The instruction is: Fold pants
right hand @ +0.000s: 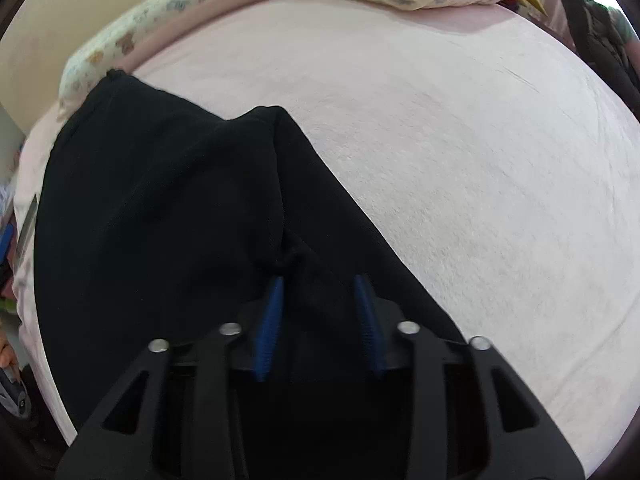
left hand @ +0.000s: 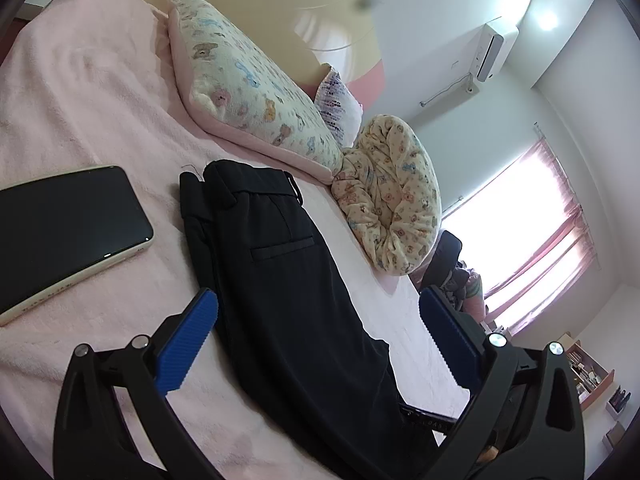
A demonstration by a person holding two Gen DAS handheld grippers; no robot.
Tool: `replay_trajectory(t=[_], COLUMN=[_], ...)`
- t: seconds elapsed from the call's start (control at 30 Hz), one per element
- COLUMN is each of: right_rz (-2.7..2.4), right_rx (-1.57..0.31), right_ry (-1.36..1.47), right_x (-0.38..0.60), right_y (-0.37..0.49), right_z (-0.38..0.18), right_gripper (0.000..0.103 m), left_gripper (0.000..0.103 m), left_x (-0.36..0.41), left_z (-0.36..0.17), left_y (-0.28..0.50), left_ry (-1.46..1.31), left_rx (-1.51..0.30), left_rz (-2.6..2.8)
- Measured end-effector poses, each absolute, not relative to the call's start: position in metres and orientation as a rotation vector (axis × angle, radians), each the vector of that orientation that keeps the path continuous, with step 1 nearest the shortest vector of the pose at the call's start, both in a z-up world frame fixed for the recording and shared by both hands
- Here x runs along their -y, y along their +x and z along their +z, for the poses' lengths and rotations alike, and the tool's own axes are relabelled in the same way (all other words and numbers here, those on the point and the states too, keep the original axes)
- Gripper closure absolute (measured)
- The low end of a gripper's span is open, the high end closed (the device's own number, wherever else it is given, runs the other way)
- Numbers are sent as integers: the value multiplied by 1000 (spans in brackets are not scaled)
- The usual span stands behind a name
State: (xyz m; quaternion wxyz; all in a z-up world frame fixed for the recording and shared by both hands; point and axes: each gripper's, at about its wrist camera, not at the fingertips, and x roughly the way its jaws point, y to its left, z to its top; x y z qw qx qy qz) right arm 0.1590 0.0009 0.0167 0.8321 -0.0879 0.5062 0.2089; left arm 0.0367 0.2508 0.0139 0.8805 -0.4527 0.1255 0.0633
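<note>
Two grippers are at work over a bed (left hand: 80, 92) covered in a pale pink fleecy sheet. Black pants (left hand: 280, 264) lie lengthwise on it, the waistband end toward the pillows, a welt pocket facing up. The left gripper (left hand: 320, 340) hangs over the lower part of the pants with its blue-padded fingers (left hand: 188, 340) spread wide, one on each side of the dark cloth, gripping nothing.

The right gripper (right hand: 318, 320) is lower down on the pants (right hand: 160, 220), its blue fingers (right hand: 270, 320) drawn in around a bunched ridge of the black fabric. Cloth sits between them and puckers just ahead of the tips, so it has a pinch of the pants. From that side the fabric spreads out to the left, with one fold peaking near the middle of the bed (right hand: 480, 160).

A phone (left hand: 60, 232) with a dark screen lies on the sheet beside the waistband, apart from it. At the head of the bed sit a bear-print pillow (left hand: 248, 92) and a rolled blanket (left hand: 392, 196) in a similar print, near the waistband.
</note>
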Motion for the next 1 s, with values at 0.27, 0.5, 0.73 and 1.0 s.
replay_trajectory(t=[0.27,0.5,0.73,1.0], right_rz=[321,218,131,453], right_rx=[-964,-944,-803,-913], right_ry=[-302,-348,-249,-371], right_x=[-6,-10,5,-50], right_y=[171,185,152,57], right_z=[33,11,62,9], right_gripper=[96,81,61,60], left_gripper=[2,2,2,2], left_x=[-250,-253,-274,-295], left_z=[13,13,11,-6], left_y=[39,40,29,43], left_ry=[-943,-933,-982,-1125], left_rx=[-271,-270,-212,-246], left_rz=[130,152,202,101])
